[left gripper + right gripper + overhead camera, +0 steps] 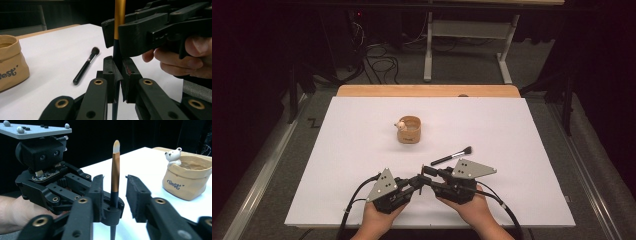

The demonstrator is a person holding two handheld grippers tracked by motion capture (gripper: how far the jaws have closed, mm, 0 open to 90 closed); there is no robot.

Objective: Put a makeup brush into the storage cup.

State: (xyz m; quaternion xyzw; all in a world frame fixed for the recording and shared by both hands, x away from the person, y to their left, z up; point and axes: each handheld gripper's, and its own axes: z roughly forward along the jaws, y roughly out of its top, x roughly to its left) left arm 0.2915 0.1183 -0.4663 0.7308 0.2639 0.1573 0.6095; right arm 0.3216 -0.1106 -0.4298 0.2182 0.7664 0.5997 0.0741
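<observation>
A thin brush [115,170] with a gold upper handle, a black lower handle and a pale tip stands upright between the two grippers. My left gripper [117,65] is shut on its black lower handle; it sits near the front edge in the high view [417,182]. My right gripper [114,180] faces it, jaws standing apart on either side of the gold part without touching it. In the left gripper view the right gripper [116,35] reaches around the gold handle [119,15] from the right, held by a hand.
A black makeup brush [452,156] lies on the white table [362,125] just beyond the grippers. Farther back stands a tan bag-shaped cup [408,131] with a small white bear [173,155] on its rim. A wooden strip [427,90] edges the far side.
</observation>
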